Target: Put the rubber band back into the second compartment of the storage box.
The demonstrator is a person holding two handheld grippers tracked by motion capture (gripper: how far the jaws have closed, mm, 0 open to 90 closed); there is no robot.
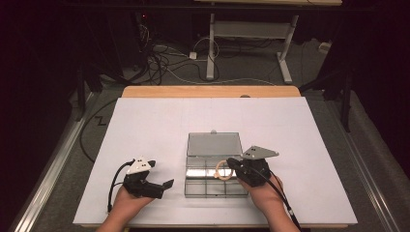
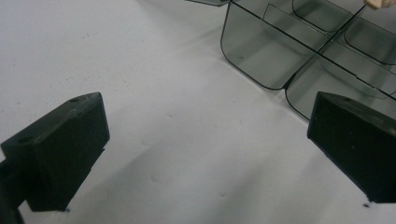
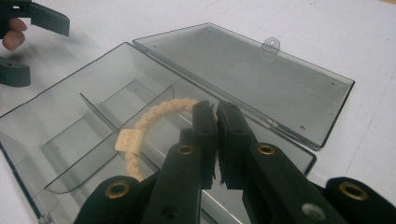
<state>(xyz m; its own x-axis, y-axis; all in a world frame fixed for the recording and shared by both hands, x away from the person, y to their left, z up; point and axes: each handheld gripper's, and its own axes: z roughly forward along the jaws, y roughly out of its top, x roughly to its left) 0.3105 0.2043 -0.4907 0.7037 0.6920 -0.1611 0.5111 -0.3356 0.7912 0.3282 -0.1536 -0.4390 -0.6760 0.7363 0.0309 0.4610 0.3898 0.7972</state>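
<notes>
Braided ring (image 3: 154, 112) hangs above clear box (image 1: 212, 186) on white table (image 1: 145, 125).

Braided ring over the open box

A cream braided ring (image 3: 154, 116) hangs above the compartments of a clear smoky box (image 3: 70, 116), lid flat open, near the desk's front edge.

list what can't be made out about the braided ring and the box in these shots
- Braided ring: in the right gripper view the right tongs, shut on it, hide its far side.
- Ring in the left gripper view: cut off by the top edge, just a beige scrap.
- Clear box: in the high view its dividers are too small and glary to count.
- Box in the left gripper view: the right edge cuts it.
</notes>
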